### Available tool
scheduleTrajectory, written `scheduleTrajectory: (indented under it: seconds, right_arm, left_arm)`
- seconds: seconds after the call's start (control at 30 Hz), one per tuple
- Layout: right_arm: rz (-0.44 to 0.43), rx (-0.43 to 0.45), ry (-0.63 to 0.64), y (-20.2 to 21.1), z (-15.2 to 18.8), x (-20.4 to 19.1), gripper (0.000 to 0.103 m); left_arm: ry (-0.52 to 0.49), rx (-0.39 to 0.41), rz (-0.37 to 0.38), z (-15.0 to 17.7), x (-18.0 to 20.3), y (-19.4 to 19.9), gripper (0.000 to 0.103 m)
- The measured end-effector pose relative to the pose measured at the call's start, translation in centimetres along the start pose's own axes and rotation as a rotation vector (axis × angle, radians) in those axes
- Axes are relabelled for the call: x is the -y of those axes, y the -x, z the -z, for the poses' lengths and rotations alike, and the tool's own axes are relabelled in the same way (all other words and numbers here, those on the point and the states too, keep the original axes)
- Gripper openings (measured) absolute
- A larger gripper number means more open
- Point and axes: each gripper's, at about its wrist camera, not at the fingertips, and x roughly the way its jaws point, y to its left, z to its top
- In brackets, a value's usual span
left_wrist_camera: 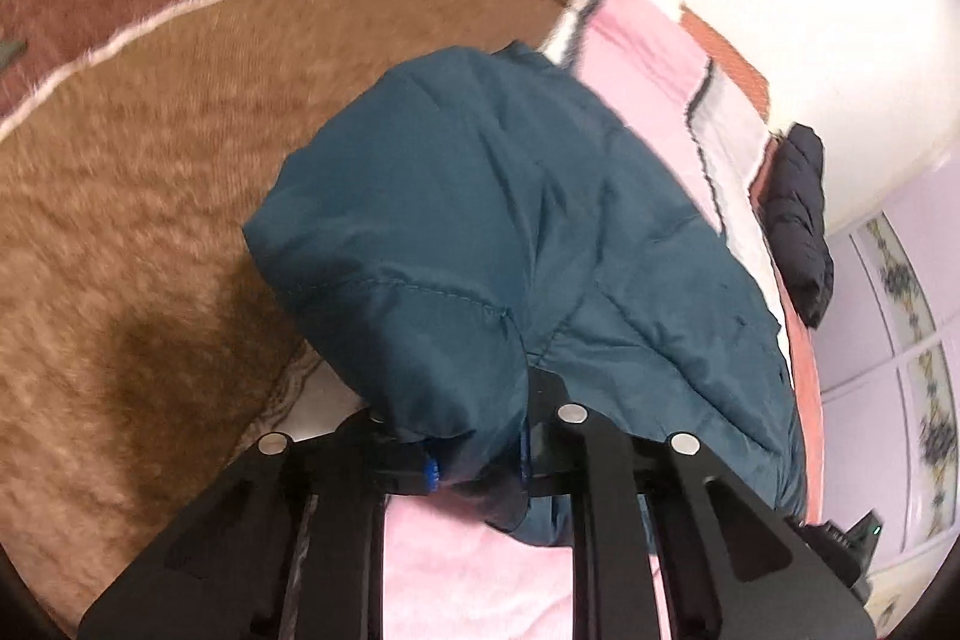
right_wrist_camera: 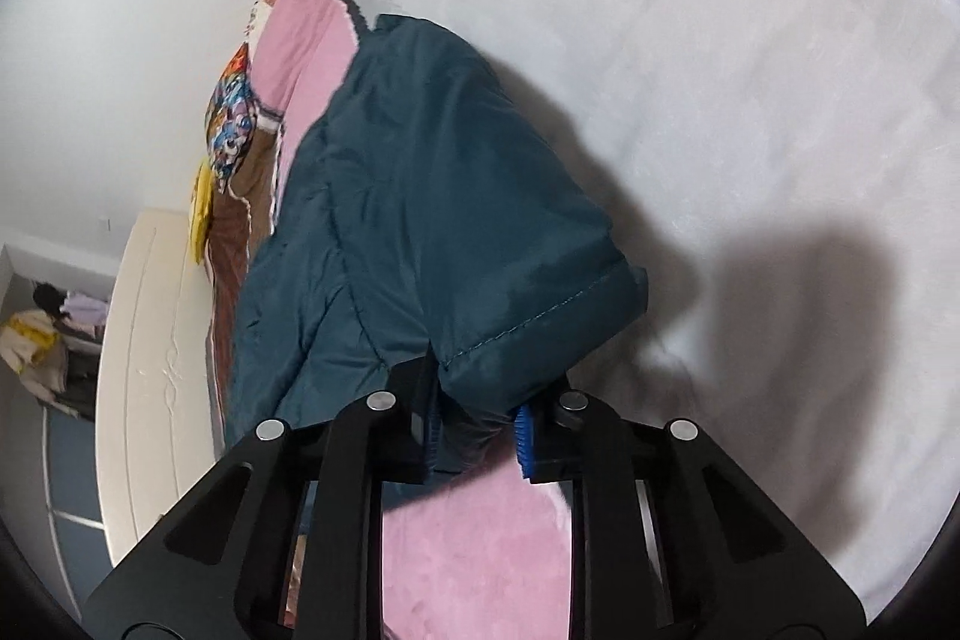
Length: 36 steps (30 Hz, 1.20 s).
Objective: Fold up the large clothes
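A dark teal padded jacket (left_wrist_camera: pixel 498 220) lies stretched out on the bed and runs away from both cameras. In the left wrist view my left gripper (left_wrist_camera: pixel 474 466) is shut on a stitched hem corner of the jacket, with cloth bunched between the blue-padded fingers (left_wrist_camera: pixel 429 472). In the right wrist view the same teal jacket (right_wrist_camera: pixel 420 220) fills the middle. My right gripper (right_wrist_camera: pixel 477 439) is shut on its other hem corner, and the fabric is pinched between the blue pads (right_wrist_camera: pixel 524 439). Both corners hang just above the bedding.
A patchwork blanket covers the bed: brown fleece (left_wrist_camera: pixel 150 220), pink (right_wrist_camera: pixel 468 568) and white (right_wrist_camera: pixel 720 100) panels. A black garment (left_wrist_camera: pixel 801 220) lies at the bed's edge by a white wall. A patterned pillow (right_wrist_camera: pixel 231 124), cream headboard (right_wrist_camera: pixel 150 370) and a clothes pile (right_wrist_camera: pixel 42 334) are at left.
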Motion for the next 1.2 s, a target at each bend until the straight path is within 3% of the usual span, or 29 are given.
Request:
scheduleTrajectory:
  seconds: [0.17, 0.27, 0.57, 0.9, 1.2]
  right_arm:
    - [0.041, 0.006, 0.087, 3.7, 2.1, -0.6, 0.019]
    - [0.067, -0.014, 0.114, 5.7, 4.2, 0.2, 0.019]
    - [0.13, -0.039, 0.203, 10.0, 11.0, 2.9, 0.019]
    - [0.157, -0.033, 0.26, 10.3, 14.4, 5.2, 0.019]
    - [0.137, -0.055, 0.298, 9.6, 15.2, 7.4, 0.019]
  left_arm:
    - [-0.07, 0.004, 0.026, 2.1, 0.1, 4.8, 0.017]
    - [-0.103, -0.023, 0.031, 5.0, -1.2, 7.4, 0.017]
    - [-0.108, -0.06, 0.017, 12.7, -5.8, 12.3, 0.017]
    - [-0.097, -0.083, -0.032, 16.9, -8.6, 12.9, 0.018]
    - [-0.111, -0.11, -0.101, 17.7, -8.8, 12.2, 0.021]
